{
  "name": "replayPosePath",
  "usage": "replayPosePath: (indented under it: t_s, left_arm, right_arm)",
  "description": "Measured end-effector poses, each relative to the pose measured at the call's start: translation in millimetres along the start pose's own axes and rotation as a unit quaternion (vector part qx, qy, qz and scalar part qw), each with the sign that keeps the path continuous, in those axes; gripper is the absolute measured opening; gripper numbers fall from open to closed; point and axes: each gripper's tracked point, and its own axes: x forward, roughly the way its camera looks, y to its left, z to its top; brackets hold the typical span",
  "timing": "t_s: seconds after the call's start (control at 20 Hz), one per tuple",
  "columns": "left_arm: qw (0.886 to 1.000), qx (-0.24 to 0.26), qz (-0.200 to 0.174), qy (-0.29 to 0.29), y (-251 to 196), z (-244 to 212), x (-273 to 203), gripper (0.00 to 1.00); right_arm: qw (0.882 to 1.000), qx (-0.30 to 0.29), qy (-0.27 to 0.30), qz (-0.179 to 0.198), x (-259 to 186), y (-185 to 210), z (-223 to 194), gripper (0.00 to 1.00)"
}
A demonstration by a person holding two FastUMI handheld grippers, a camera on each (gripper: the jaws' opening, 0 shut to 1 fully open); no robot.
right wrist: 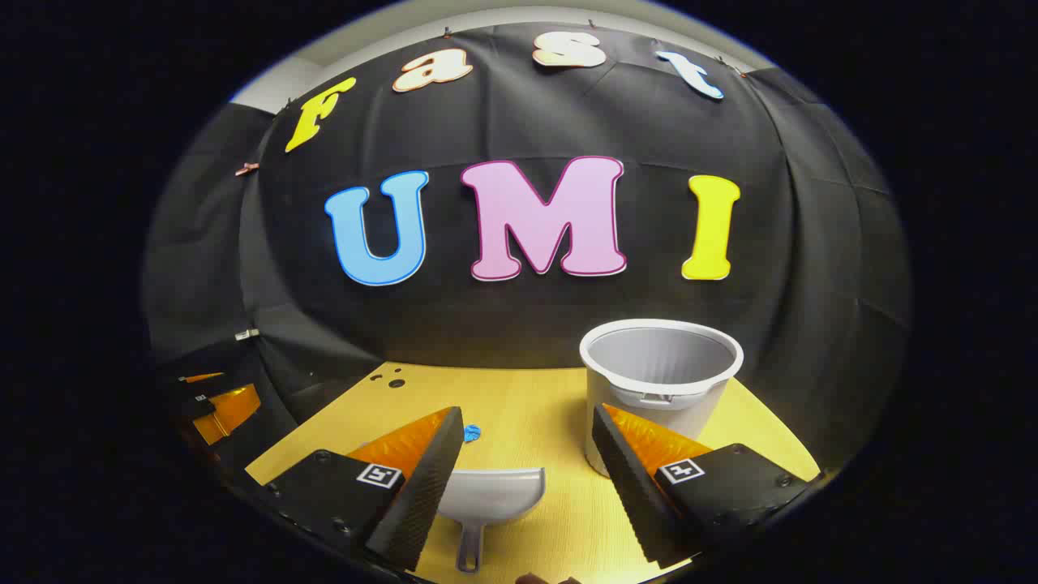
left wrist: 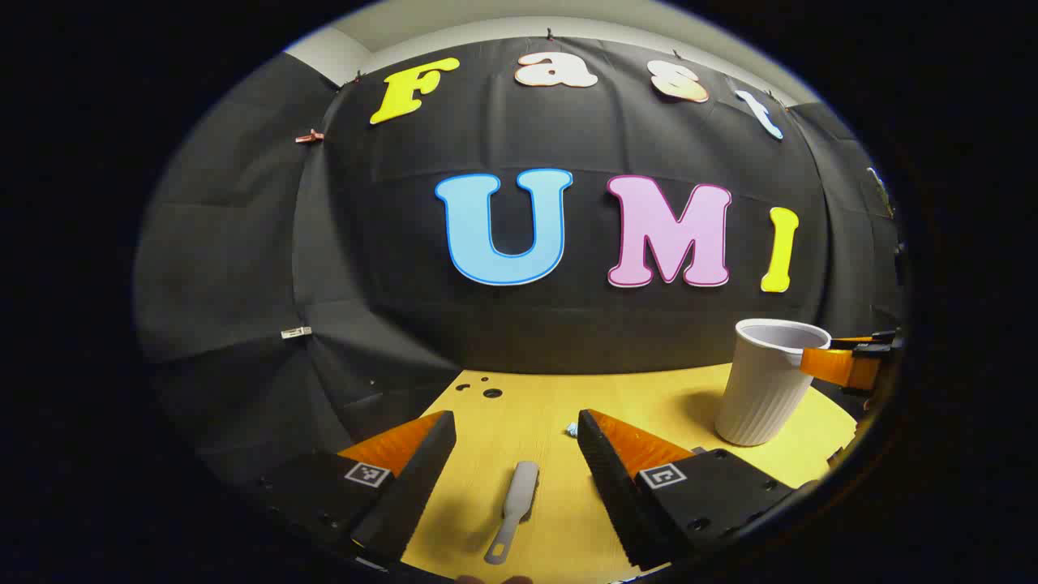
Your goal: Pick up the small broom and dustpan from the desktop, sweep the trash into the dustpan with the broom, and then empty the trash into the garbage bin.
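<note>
Both tongs hang open over the worktop (left wrist: 649, 397). My left tongs (left wrist: 516, 442) straddle the small broom (left wrist: 514, 509), handle pointing back at me; my right tongs (right wrist: 527, 442) frame the dustpan (right wrist: 489, 495), garbage bin (right wrist: 661, 381) just right. Trash (right wrist: 472, 433) lies ahead.

Yellow wood-grain worktop (left wrist: 665, 397) with small round holes (left wrist: 486, 391) near far edge. Black cloth wall (left wrist: 365, 243) behind, clipped up; pale ceiling strip (right wrist: 503, 18) above.

The left gripper (left wrist: 516, 454) and the right gripper (right wrist: 527, 442) both point toward twelve o'clock, jaws spread wide, holding nothing.
</note>
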Motion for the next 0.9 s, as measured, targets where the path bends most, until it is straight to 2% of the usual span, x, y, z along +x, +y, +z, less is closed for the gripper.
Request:
replayPosePath:
  t_s: [0.2,0.4,0.6,0.75,0.8,0.85,0.9]
  left_arm:
    - [1.0,0.0,0.008,0.021,1,-13,0,0.95]
    - [0.999,-0.005,0.014,0.038,5,-28,3,0.96]
    - [0.996,-0.063,0.02,0.056,-2,-35,9,0.96]
    - [0.997,-0.038,0.023,0.057,-5,-44,18,0.96]
    - [0.997,-0.035,0.019,0.065,-6,-48,20,0.92]
    - [0.997,-0.031,0.024,0.073,-5,-52,22,0.96]
    - [0.996,-0.03,0.029,0.08,-1,-54,24,0.96]
  right_arm:
    - [0.999,-0.015,0.003,0.047,22,15,-11,0.99]
    - [0.998,-0.021,0.012,0.052,33,17,-18,0.99]
    - [0.996,-0.032,0.029,0.076,42,29,-30,0.99]
    - [0.996,-0.025,0.028,0.083,47,29,-29,0.99]
    - [0.996,-0.023,0.031,0.085,47,26,-32,0.99]
    - [0.996,-0.022,0.032,0.084,47,25,-33,0.99]
    - [0.996,-0.022,0.034,0.082,48,21,-34,0.99]
